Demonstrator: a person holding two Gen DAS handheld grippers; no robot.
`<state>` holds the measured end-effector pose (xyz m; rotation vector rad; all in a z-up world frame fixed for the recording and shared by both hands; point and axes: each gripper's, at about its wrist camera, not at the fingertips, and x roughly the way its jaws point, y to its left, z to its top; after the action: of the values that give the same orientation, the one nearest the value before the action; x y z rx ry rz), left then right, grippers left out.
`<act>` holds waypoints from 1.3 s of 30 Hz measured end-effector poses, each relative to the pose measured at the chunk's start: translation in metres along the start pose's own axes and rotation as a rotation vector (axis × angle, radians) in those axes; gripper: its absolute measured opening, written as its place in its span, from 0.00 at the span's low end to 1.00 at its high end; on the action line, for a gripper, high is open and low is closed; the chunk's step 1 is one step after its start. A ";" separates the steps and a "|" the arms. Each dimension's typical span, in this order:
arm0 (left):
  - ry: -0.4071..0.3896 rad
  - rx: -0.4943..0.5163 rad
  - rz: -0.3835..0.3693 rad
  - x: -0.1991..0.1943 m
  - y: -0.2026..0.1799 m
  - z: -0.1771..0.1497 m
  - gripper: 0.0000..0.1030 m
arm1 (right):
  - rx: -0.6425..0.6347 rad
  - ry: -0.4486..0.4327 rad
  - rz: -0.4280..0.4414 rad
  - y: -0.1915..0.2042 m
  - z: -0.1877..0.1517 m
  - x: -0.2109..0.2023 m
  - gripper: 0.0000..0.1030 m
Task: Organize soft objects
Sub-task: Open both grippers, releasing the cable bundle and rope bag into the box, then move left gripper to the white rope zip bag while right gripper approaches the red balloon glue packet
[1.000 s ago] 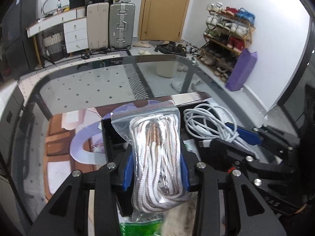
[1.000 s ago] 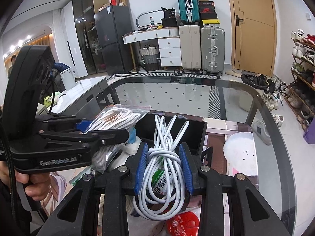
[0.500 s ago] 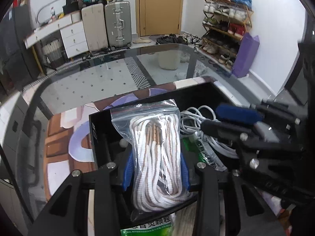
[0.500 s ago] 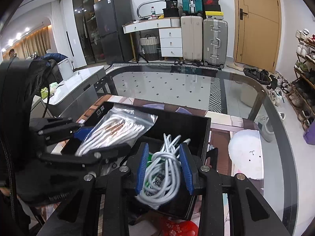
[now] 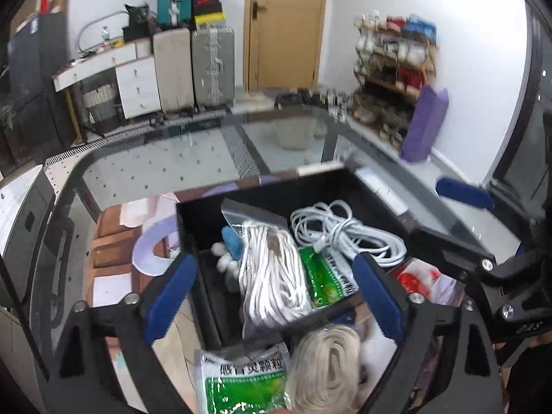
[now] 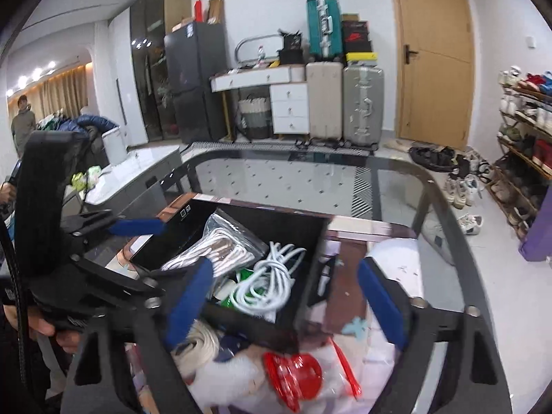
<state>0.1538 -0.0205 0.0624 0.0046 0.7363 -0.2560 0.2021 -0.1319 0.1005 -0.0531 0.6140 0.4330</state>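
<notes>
Bagged rope (image 5: 272,276) and white cable (image 5: 348,233) lie in the black box (image 5: 207,217); left gripper (image 5: 272,296) and right gripper (image 6: 284,305) (both angled down, at six o'clock) have just spread apart, holding nothing.

Background inventory: wooden door (image 6: 435,58), two upright suitcases (image 6: 345,101) beside white drawers (image 6: 289,108), dark refrigerator (image 6: 193,82), and shoe rack (image 5: 393,79) are seen along the walls.

A glass tabletop (image 6: 310,179) with rounded corners and a dark rim. A patterned mat (image 5: 114,241) covers its near part. On the mat sits an open black box (image 6: 303,241). Nearer than the box lie a green-and-white sachet (image 5: 241,379), a pale coil of cord (image 5: 327,362), and a clear bag holding something red (image 6: 293,376).
</notes>
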 end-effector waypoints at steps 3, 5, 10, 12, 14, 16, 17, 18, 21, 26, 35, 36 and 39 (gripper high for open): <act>-0.033 -0.014 0.022 -0.015 0.002 -0.007 1.00 | 0.031 -0.011 -0.007 -0.006 -0.009 -0.017 1.00; -0.055 -0.006 0.068 -0.021 0.001 -0.013 1.00 | 0.046 -0.006 -0.008 -0.008 -0.017 -0.025 1.00; -0.076 -0.031 0.060 -0.036 0.002 -0.033 1.00 | 0.029 0.012 -0.016 -0.004 -0.039 -0.036 1.00; -0.080 -0.043 0.060 -0.039 0.004 -0.040 1.00 | 0.022 0.012 -0.017 -0.003 -0.047 -0.040 1.00; -0.085 -0.055 0.064 -0.041 0.002 -0.047 1.00 | 0.028 0.015 -0.017 -0.005 -0.053 -0.041 1.00; -0.081 -0.065 0.068 -0.042 0.002 -0.055 1.00 | 0.040 0.017 -0.014 -0.008 -0.057 -0.042 1.00; -0.079 -0.066 0.069 -0.042 0.001 -0.058 1.00 | 0.048 0.016 -0.009 -0.010 -0.060 -0.043 1.00; -0.078 -0.066 0.069 -0.042 0.001 -0.062 1.00 | 0.054 0.016 -0.005 -0.011 -0.062 -0.042 1.00; -0.064 -0.063 0.077 -0.037 -0.003 -0.072 1.00 | 0.062 0.033 -0.007 -0.016 -0.066 -0.039 1.00; -0.038 -0.038 0.091 -0.029 -0.010 -0.083 1.00 | 0.093 0.069 -0.013 -0.024 -0.073 -0.030 1.00; 0.024 0.020 0.109 -0.014 -0.017 -0.093 1.00 | 0.092 0.137 -0.039 -0.030 -0.083 -0.014 1.00; 0.033 0.024 0.116 -0.012 -0.017 -0.093 1.00 | 0.094 0.144 -0.040 -0.031 -0.084 -0.012 1.00; 0.057 0.041 0.116 -0.008 -0.019 -0.095 1.00 | 0.094 0.166 -0.038 -0.031 -0.088 -0.006 1.00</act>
<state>0.0808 -0.0284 -0.0010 0.0933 0.7848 -0.1604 0.1625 -0.1781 0.0299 -0.0112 0.7952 0.3652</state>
